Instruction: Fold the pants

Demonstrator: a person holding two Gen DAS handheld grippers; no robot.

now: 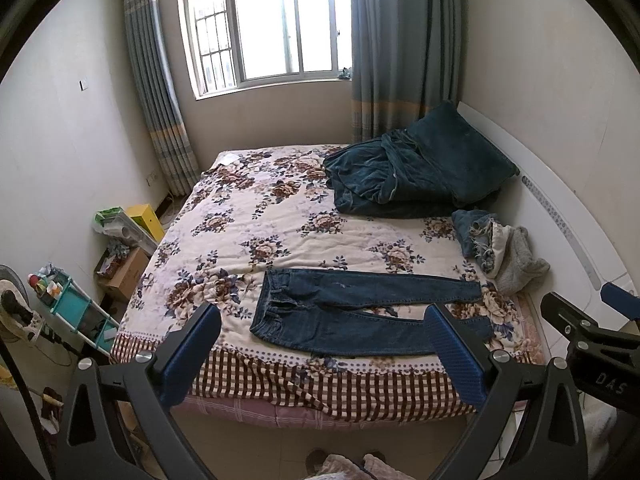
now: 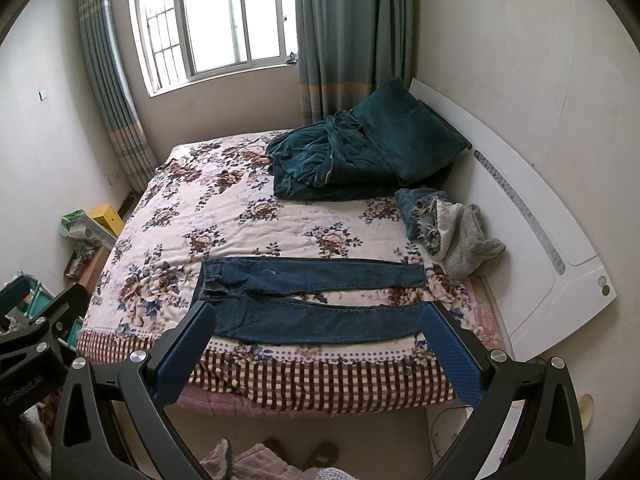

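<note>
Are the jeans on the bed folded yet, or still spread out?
Spread out. The jeans lie flat near the bed's front edge, both legs at full length side by side, waistband at the left; no fold shows.

Dark blue jeans (image 2: pixel 308 300) are lying flat near the bed's front edge, waistband at nine o'clock, legs slightly apart.
</note>
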